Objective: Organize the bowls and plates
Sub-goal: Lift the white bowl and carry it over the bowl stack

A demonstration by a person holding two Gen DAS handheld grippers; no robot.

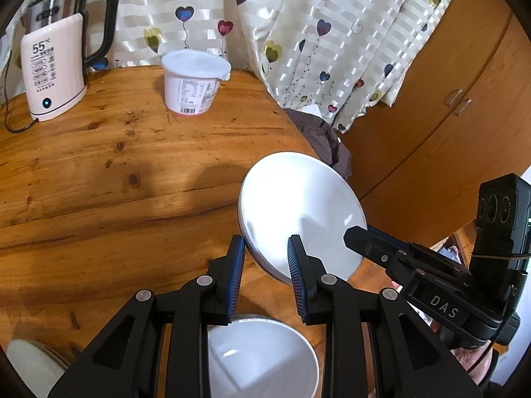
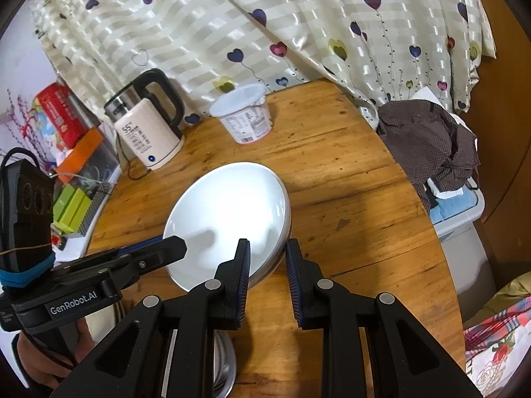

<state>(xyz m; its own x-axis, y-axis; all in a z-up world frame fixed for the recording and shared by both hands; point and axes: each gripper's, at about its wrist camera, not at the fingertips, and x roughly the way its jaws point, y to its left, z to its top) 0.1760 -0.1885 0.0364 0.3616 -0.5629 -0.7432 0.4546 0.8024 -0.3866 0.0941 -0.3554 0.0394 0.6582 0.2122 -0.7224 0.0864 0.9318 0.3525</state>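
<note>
Directly beneath the left gripper (image 1: 266, 248), at the table's near edge, sits a white bowl (image 1: 262, 358), glossy and deep, its rim partly hidden by the black finger mounts. Beyond it lies a stack of white plates (image 1: 298, 205), smooth and unpatterned, at least two rims showing along the stack's edge, resting on the wooden table (image 1: 116, 165) near its right edge. Both grippers have their fingers apart: the left one straddles the near-left rim of the stack, while the right gripper (image 2: 267, 248) straddles its near-right rim, neither pad visibly pressing the plates. At the table's far edge stand a white kettle (image 1: 53, 66) and a lidded white tub (image 1: 194, 81), against a heart-print curtain (image 1: 315, 33).
</note>
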